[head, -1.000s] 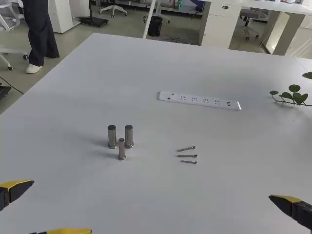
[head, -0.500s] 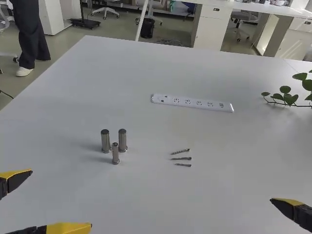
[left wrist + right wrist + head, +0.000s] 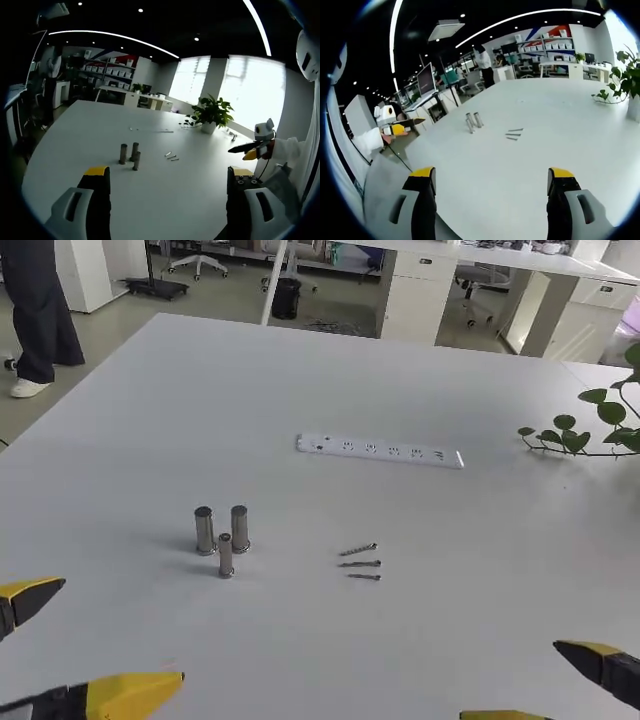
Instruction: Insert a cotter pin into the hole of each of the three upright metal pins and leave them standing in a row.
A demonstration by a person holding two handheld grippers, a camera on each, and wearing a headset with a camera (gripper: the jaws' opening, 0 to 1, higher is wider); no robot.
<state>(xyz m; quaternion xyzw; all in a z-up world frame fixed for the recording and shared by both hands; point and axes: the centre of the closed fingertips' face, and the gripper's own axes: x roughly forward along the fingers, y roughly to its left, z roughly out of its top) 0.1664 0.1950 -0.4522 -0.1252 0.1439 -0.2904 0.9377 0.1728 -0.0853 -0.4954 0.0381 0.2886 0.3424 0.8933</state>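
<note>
— How do the jaws stand?
— Your left gripper is released: its jaws are spread wide, with bare table between the yellow tips. Your right gripper matches it, with its jaws wide apart and closed on nothing.

— And the metal pins?
— All three metal pins stand upright on the table, well ahead of both pairs of jaws. They are bunched together, two side by side and the third just in front of them on your side. Along your left gripper they sit ahead, closer to the left jaw's line than the right's. Along your right gripper they are also ahead and left of the middle.

— The cotter pins?
— The three cotter pins lie flat on the table, roughly parallel, one behind the next. They are clearly apart from the metal pins. From your left gripper they are ahead, about midway between the jaws. From your right gripper they are ahead, a touch toward the right jaw.

— Anything farther out?
— A white power strip lies beyond both sets of pins. A leafy plant trails onto the table far out on your right jaw's side. In your left gripper view, your right gripper reaches in past the right jaw.
</note>
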